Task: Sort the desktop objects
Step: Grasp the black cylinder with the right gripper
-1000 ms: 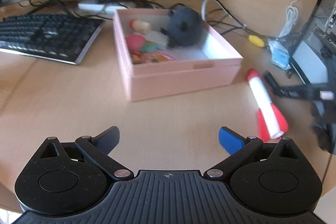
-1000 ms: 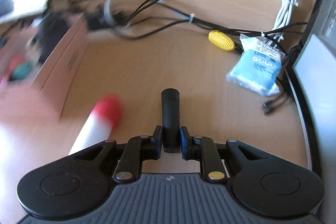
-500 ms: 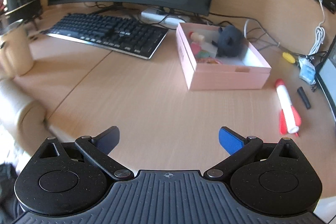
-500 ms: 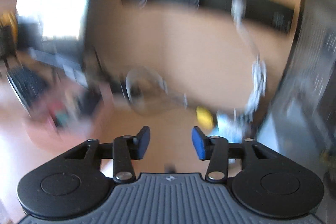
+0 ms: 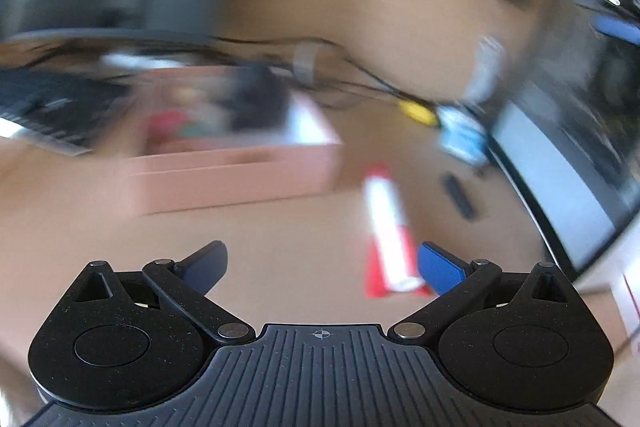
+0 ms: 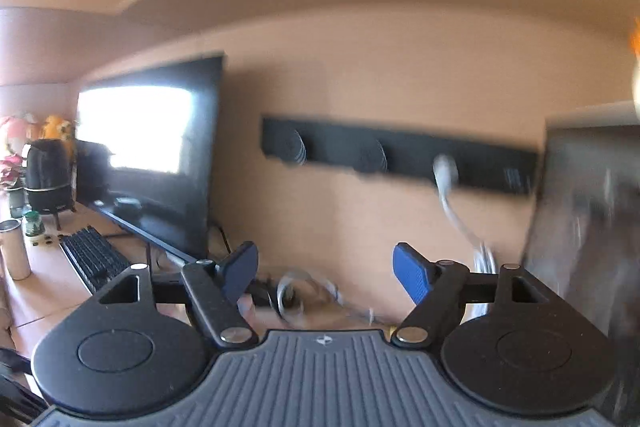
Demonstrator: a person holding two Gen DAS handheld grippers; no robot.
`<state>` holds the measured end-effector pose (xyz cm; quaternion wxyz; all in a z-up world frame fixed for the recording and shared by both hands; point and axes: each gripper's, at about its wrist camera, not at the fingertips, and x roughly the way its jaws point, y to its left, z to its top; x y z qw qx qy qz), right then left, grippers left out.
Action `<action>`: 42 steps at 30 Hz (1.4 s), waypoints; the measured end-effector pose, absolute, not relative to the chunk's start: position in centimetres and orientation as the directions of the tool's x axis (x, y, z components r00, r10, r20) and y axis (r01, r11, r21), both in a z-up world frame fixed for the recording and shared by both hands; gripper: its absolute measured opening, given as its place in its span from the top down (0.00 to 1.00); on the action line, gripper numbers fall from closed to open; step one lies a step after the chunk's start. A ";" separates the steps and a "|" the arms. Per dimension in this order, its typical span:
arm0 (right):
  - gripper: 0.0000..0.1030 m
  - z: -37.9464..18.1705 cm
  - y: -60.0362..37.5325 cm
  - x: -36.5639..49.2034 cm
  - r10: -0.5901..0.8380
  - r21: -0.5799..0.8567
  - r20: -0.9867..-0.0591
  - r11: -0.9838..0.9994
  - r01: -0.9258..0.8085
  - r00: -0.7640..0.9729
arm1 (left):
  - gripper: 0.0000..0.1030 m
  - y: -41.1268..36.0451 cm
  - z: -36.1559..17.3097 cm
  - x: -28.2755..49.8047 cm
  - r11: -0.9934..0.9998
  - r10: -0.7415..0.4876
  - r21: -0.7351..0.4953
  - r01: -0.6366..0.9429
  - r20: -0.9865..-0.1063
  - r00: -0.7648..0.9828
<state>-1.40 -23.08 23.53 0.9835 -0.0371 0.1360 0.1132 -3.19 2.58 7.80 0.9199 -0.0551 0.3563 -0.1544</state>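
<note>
A reach for the next item is judged under way: the toy rocket (image 5: 386, 227) (blurred) lies on the tabletop (image 5: 280, 239) beside the pink box (image 5: 236, 175), just ahead of the left gripper (image 5: 322, 263), whose jaws are spread empty. The right gripper (image 6: 325, 273) is likewise held agape, pointed at the wall. Next, the rocket must be straddled and gripped.

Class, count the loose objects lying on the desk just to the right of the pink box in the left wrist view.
2: the red-and-white toy rocket beside the pink box, and a small black stick to the rocket's right. Blur may hide others.
</note>
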 end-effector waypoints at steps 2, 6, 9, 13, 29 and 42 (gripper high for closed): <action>0.41 21.9 -22.9 -1.5 0.183 -0.030 -0.337 0.978 -0.205 0.924 | 0.00 -0.2 7.0 -1.7 0.930 -0.356 -0.181 0.319 -0.654 0.667; 0.58 19.5 -22.0 -2.4 0.114 -0.032 -0.439 0.989 -0.142 0.891 | 0.33 -4.4 5.4 1.5 0.910 -0.373 -0.147 0.388 -0.701 0.607; 0.58 18.7 -21.7 -4.1 0.062 -0.055 -0.474 0.994 -0.100 0.878 | 0.30 -5.3 3.8 3.3 0.902 -0.376 -0.144 0.408 -0.726 0.575; 0.57 17.9 -22.5 -5.6 -0.013 -0.082 -0.511 0.996 -0.034 0.859 | 0.42 -6.4 1.6 5.3 0.905 -0.335 -0.095 0.414 -0.758 0.560; 0.58 5.2 -24.3 4.8 0.029 -0.020 -0.738 0.998 -0.065 0.674 | 0.68 -0.3 2.3 -0.6 0.992 -0.091 -0.021 0.127 -0.811 0.578; 0.62 1.7 -22.7 12.2 0.045 -0.048 -0.750 0.991 -0.121 0.660 | 0.47 1.9 3.8 -0.9 1.000 -0.004 -0.016 -0.015 -0.807 0.590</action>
